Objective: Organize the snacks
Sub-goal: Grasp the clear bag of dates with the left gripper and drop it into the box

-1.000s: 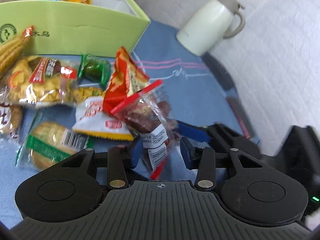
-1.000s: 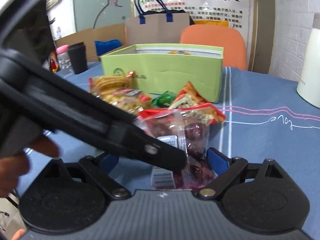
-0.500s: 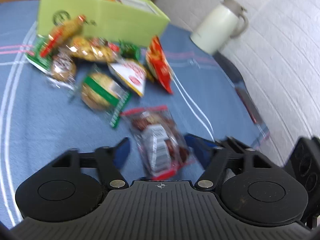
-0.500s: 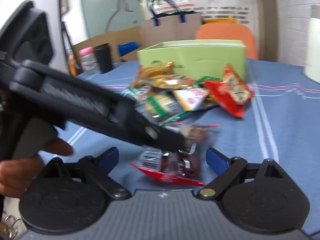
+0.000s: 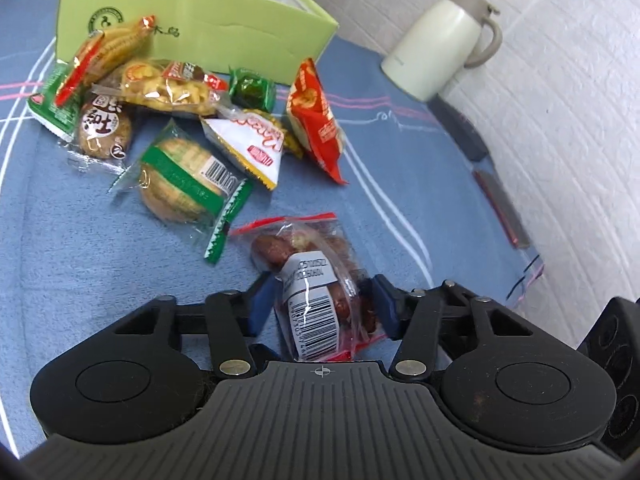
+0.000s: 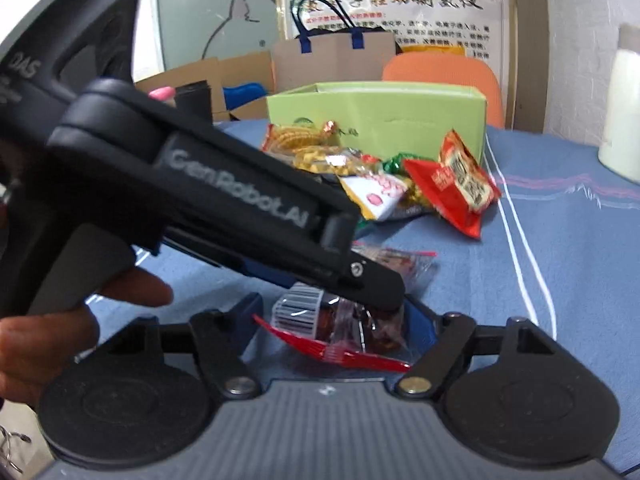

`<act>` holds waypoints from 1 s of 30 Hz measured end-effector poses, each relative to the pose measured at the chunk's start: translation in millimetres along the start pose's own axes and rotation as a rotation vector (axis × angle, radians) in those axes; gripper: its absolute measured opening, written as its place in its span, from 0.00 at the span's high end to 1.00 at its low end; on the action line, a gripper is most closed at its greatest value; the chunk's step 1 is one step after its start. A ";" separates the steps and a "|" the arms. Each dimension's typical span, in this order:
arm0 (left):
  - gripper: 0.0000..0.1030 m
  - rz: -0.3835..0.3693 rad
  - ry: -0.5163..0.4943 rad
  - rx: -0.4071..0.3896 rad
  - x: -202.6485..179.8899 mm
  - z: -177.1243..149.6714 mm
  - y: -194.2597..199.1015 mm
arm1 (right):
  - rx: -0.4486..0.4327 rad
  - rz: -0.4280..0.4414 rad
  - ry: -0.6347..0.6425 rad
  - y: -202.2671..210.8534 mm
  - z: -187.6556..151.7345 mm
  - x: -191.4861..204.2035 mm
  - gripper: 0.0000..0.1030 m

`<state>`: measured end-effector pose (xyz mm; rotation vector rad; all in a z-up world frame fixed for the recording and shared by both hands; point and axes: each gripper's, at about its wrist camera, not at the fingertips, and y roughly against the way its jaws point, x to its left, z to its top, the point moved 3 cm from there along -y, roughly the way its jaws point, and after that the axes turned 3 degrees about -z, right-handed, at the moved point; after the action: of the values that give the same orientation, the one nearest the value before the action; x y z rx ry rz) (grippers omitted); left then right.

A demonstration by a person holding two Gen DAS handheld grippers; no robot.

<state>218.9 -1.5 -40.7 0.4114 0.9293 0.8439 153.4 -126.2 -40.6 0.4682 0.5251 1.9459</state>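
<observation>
A clear zip bag of red dates (image 5: pixel 316 276) with a barcode label lies on the blue tablecloth (image 5: pixel 400 160). My left gripper (image 5: pixel 322 304) straddles it, its jaws closing, and both blue pads touch the bag's sides. In the right wrist view the left gripper (image 6: pixel 240 200) slants across the bag of dates (image 6: pixel 344 320). My right gripper (image 6: pixel 336 316) faces it from the near side, jaws closing, the bag's red zip end between the fingers with small gaps. A pile of snack packets (image 5: pixel 180 120) lies before the green box (image 5: pixel 192 20).
A white kettle (image 5: pixel 436 40) stands at the far right by the brick wall. The table edge (image 5: pixel 500 208) runs along the right. A person's hand (image 6: pixel 60 320) grips the left tool. An orange chair (image 6: pixel 444 76) and a paper bag (image 6: pixel 332 60) stand behind the green box (image 6: pixel 400 120).
Both grippers drew back from the box. The date bag, held up in the left jaws before, dropped onto the cloth. The left jaws opened wide, then narrowed; the right jaws narrowed too.
</observation>
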 end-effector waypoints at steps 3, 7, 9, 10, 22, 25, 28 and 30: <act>0.70 -0.011 -0.016 -0.039 -10.6 7.7 13.2 | -0.039 0.003 0.016 10.4 15.8 -0.5 0.23; 0.69 -0.038 -0.060 -0.108 -27.4 37.1 28.2 | -0.121 -0.011 0.060 16.7 50.5 -6.9 0.21; 0.69 -0.041 -0.098 -0.146 -34.0 63.7 31.2 | -0.159 -0.016 0.089 8.1 74.2 -16.4 0.20; 0.69 -0.037 -0.113 -0.162 -35.7 79.2 30.9 | -0.176 -0.022 0.107 0.6 87.9 -22.2 0.20; 0.68 0.066 -0.158 -0.194 -2.0 262.3 -50.5 | -0.147 0.000 0.132 -146.7 212.5 -118.5 0.23; 0.60 0.154 -0.156 -0.226 15.9 283.7 -69.3 | -0.147 -0.015 0.106 -165.9 218.9 -134.2 0.22; 0.55 0.211 -0.181 -0.245 17.7 291.5 -66.9 | -0.194 -0.031 0.073 -147.1 218.1 -144.7 0.18; 0.48 0.182 -0.193 -0.292 12.6 286.5 -50.0 | -0.244 -0.042 0.066 -127.5 216.2 -146.0 0.10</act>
<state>483.8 -12.0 79.5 0.3196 0.5849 1.0688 422.9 -177.1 55.0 0.2367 0.3305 1.9585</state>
